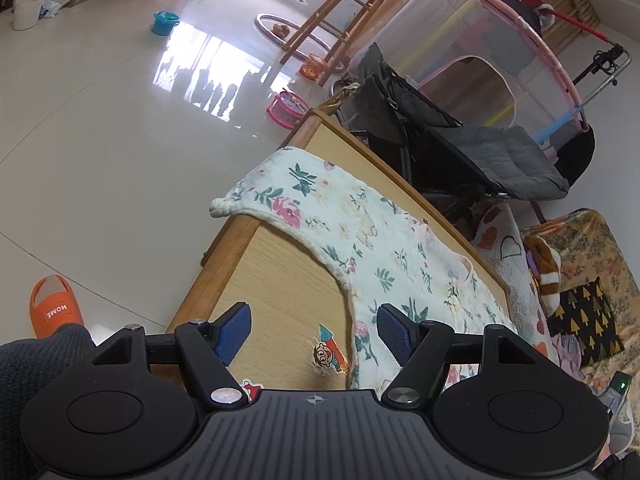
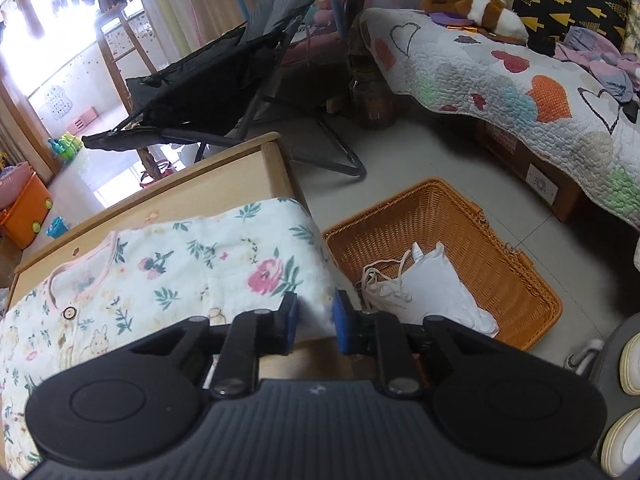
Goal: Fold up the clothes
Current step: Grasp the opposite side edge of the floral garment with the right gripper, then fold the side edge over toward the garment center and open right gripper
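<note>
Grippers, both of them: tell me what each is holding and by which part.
The right gripper pinches the white floral cotton garment at its sleeve end, by the wooden table's edge. The left gripper is open and holds nothing.

Both tongs, left [image 1: 314, 332] and right [image 2: 314, 322], are black with ribbed housings, round side discs, silver screws and blue textured pads [image 1: 236, 330]; a dark knit sleeve [image 1: 36, 360] shows beside the left disc.

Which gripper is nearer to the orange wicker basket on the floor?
Right. The right gripper is at the floral garment's edge, just beside the orange wicker basket. The left gripper is over the table; no basket shows in its view.
</note>
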Demonstrator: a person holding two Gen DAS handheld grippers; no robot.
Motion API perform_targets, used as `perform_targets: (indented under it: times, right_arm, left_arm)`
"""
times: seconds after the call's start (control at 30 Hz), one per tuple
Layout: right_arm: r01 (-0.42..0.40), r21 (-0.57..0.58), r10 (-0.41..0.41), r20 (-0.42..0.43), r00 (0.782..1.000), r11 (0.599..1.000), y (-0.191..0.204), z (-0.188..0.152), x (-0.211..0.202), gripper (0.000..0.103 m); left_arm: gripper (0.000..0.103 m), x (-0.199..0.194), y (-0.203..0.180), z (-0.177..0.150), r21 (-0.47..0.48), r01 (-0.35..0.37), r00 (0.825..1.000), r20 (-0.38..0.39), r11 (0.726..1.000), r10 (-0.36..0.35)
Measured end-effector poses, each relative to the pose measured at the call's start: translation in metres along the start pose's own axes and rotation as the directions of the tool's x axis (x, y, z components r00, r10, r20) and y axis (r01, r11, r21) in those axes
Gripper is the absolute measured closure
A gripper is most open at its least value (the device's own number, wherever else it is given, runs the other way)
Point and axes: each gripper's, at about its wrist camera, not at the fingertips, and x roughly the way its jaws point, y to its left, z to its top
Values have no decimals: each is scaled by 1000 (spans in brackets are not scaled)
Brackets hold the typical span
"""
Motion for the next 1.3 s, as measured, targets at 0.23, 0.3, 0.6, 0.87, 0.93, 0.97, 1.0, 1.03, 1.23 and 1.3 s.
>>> perform_targets:
  times: [0.23,0.3,0.6,0.87,0.93,0.97,1.0,1.03,1.23,1.3]
  right_arm:
    - [10,-60,-9,19,1000,998,8,0,-5,94]
    - [2,-87,0,25,1000,996,10,-1,-7,97]
    - [-51,-172,62,60,996,984,26,1,-20,100]
    - [-114,-422,147,45,988,899,76,-8,-31,100]
    - [-116,-485,149,30,988,867,88,-15,-30,100]
    - [-122,-504,153,20,988,855,93,-17,-29,100]
    - [-124,-523,152,12,988,843,97,-20,-29,100]
    - [-122,-548,148,4,989,828,102,-23,-28,100]
    - [-122,-625,126,-39,991,771,115,-37,-20,99]
    - [-117,-612,120,-36,992,782,113,-38,-20,98]
  left_arm:
    - [32,1,1,0,-8,0,1000,-7,1000,0]
    - [32,1,0,0,-5,-1,1000,-8,1000,1]
    - [32,0,1,0,-9,0,1000,-8,1000,-1]
    - [32,-1,2,0,-13,6,1000,-6,1000,-6]
    - [32,-1,3,0,-14,7,1000,-6,1000,-7]
    - [32,-1,3,0,-15,8,1000,-6,1000,-8]
    - [32,-1,3,0,-17,9,1000,-5,1000,-9]
    - [32,-2,3,0,-18,10,1000,-5,1000,-10]
    - [32,0,4,1,-21,13,1000,-9,1000,-13]
    - [32,-1,4,1,-23,14,1000,-9,1000,-14]
